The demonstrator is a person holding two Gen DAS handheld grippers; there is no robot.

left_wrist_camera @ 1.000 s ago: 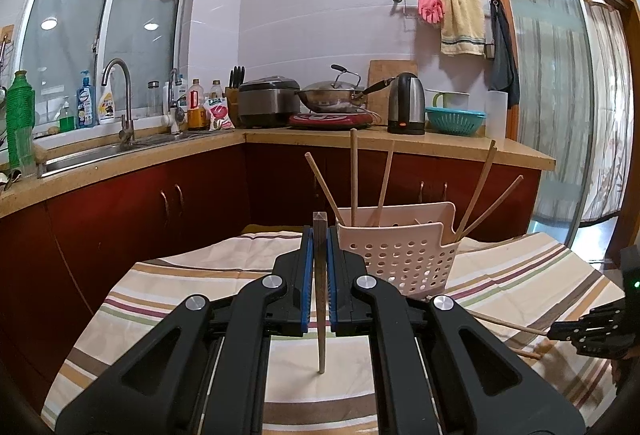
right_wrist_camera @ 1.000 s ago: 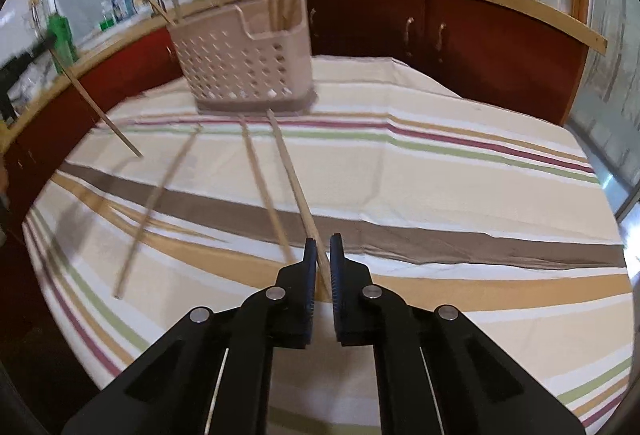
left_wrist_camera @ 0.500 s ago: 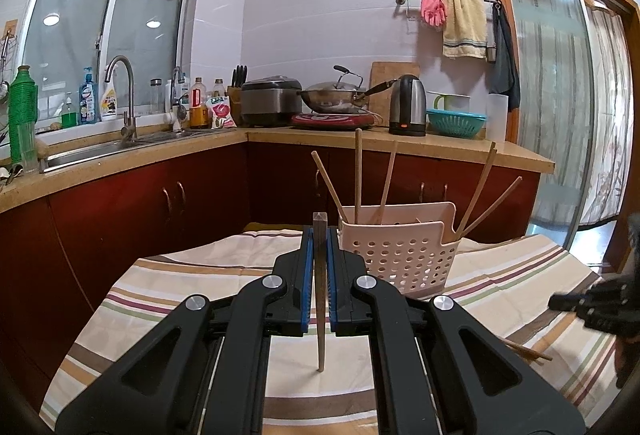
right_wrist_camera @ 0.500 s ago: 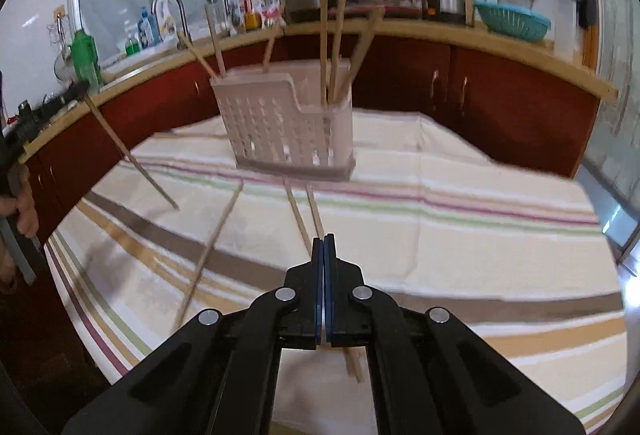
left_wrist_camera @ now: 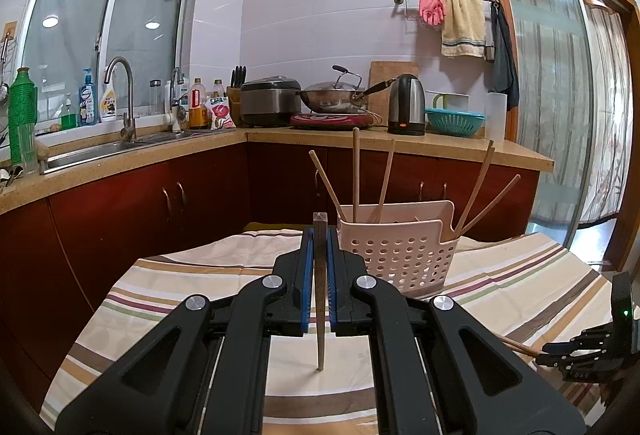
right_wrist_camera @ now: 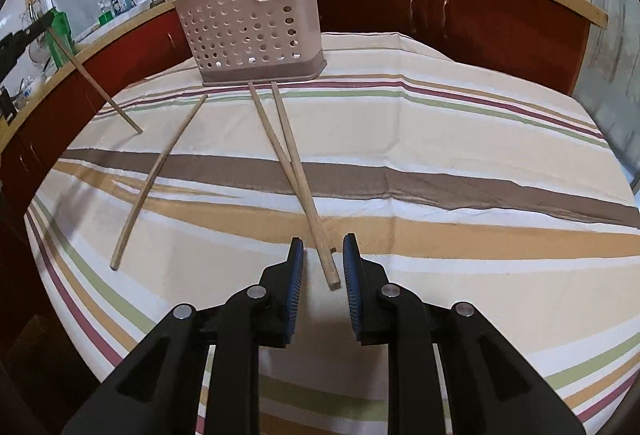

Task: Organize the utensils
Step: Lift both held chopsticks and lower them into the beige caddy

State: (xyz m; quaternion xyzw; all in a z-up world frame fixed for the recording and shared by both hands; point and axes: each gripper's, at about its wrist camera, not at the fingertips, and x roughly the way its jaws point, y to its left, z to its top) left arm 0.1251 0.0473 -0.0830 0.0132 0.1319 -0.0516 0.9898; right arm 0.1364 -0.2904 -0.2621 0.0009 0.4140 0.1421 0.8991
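Between the blue pads of the left gripper (left_wrist_camera: pixel 319 235), a single wooden chopstick (left_wrist_camera: pixel 319 299) stood clamped upright, its lower end hanging free above the striped cloth (left_wrist_camera: pixel 192 287) on the bench. The right gripper (right_wrist_camera: pixel 320 259) was opening, its fingers (right_wrist_camera: pixel 295 275) spread on either side of the near ends of two crossed chopsticks (right_wrist_camera: pixel 296 171) lying on the cloth; the pads did not press on them. Those two ran from the fingers up toward the foot of the pink perforated basket (right_wrist_camera: pixel 244 31), which stood on the far part of the bench and held several chopsticks upright or leaning. A third loose chopstick (right_wrist_camera: pixel 156 183) lay farther left on the cloth, apart from the crossed pair. Behind the basket ran red cabinets (left_wrist_camera: pixel 132 211) under a counter with a sink (left_wrist_camera: pixel 100 151), a wok (left_wrist_camera: pixel 332 99) and a kettle (left_wrist_camera: pixel 406 107).
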